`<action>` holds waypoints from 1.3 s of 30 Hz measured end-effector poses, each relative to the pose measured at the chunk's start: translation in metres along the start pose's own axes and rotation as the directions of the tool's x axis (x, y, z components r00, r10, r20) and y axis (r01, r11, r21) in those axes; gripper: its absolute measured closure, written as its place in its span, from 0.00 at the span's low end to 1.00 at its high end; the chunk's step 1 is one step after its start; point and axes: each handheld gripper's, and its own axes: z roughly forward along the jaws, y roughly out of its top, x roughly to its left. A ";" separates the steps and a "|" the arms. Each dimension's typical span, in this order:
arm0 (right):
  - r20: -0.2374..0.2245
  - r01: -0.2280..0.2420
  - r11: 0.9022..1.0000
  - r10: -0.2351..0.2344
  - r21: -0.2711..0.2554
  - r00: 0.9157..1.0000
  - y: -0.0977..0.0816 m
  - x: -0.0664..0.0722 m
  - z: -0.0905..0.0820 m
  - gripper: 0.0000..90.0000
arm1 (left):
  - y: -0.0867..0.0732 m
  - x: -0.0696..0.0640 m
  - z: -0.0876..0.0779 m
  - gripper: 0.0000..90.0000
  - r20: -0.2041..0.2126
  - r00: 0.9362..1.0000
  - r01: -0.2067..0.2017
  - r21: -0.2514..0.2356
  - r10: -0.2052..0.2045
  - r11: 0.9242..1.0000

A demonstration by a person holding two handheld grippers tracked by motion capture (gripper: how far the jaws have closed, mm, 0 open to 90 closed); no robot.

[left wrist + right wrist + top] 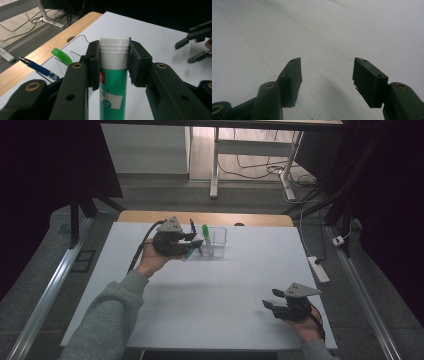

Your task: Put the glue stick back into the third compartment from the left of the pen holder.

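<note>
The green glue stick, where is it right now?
The green glue stick is clamped between the left gripper pads, white cap up; in the high view it sits beside the clear container at the table's far side.

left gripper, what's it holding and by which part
The left gripper holds a green glue stick tube with a white cap, its fingers pressed on either side just below the cap. The right gripper holds nothing.

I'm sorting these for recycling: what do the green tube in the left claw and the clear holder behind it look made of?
Green glue stick: looks like smooth plastic with a slight sheen, a white ribbed cap and a printed label. Clear holder: see-through with straight walls, probably acrylic or another hard plastic; glass can't be ruled out.
</note>
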 end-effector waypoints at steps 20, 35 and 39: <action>0.008 0.001 1.000 -0.001 -0.002 1.000 0.000 0.000 -0.001 0.44 | 0.016 0.001 0.014 0.71 -0.016 1.000 0.020 -0.051 -0.021 0.999; 0.008 -0.002 1.000 0.002 0.004 1.000 0.000 -0.001 0.000 0.44 | 0.023 0.005 0.027 0.71 -0.020 0.999 0.042 -0.076 -0.043 0.996; 0.002 -0.002 1.000 0.002 0.005 1.000 -0.001 -0.001 0.000 0.44 | 0.025 0.007 0.033 0.71 -0.023 0.999 0.043 -0.080 -0.045 0.996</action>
